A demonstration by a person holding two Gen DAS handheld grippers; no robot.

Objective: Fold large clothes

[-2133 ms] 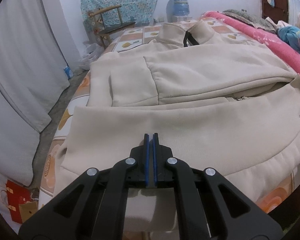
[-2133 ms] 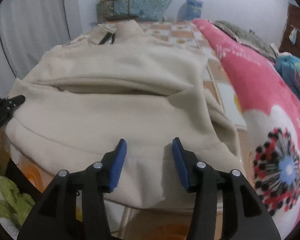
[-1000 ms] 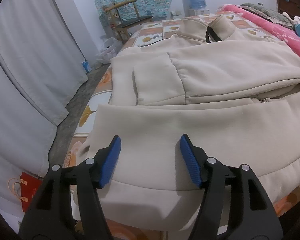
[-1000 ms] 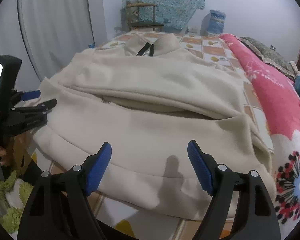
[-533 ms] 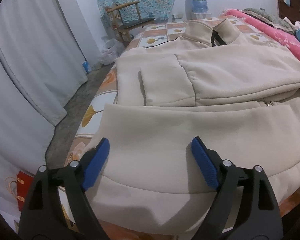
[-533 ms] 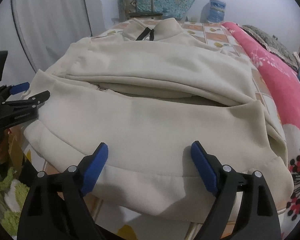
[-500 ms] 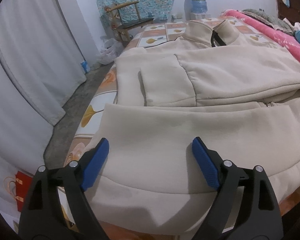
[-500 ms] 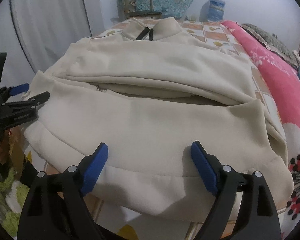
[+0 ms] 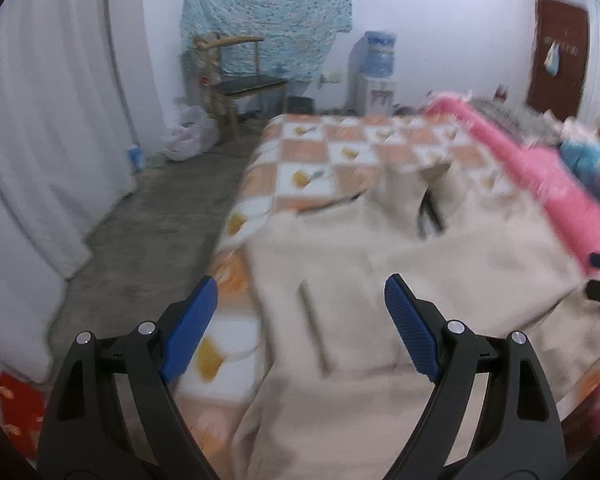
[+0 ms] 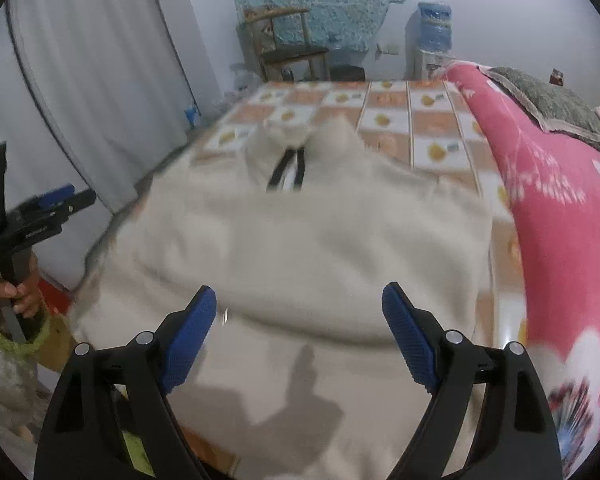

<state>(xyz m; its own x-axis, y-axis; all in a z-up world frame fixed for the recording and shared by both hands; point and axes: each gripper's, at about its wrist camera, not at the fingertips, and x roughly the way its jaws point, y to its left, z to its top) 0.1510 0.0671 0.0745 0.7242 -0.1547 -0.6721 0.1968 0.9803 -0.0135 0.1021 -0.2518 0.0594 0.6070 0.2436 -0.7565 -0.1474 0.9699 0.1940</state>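
The cream jacket [image 10: 300, 248] is lying flat on the bed [image 10: 424, 120], its collar [image 10: 300, 140] pointing toward the far end and its lower part folded up over the body, forming a layered edge across the middle. The left gripper [image 9: 300, 320] is hovering above the jacket's left side, its blue-padded fingers [image 9: 410, 328] standing wide apart and gripping nothing. The right gripper [image 10: 298, 332] is hovering above the near folded edge, its fingers [image 10: 408, 338] likewise spread wide with no fabric between the pads. In the right wrist view the left gripper [image 10: 56, 200] is appearing at the left edge, carried by a hand [image 10: 12, 296]. A pink floral blanket [image 10: 560, 240] is lying along the right side of the bed, just beside the jacket. A wooden chair [image 9: 236, 76] and a water dispenser [image 9: 376, 72] are standing against the far wall; both views are blurred.
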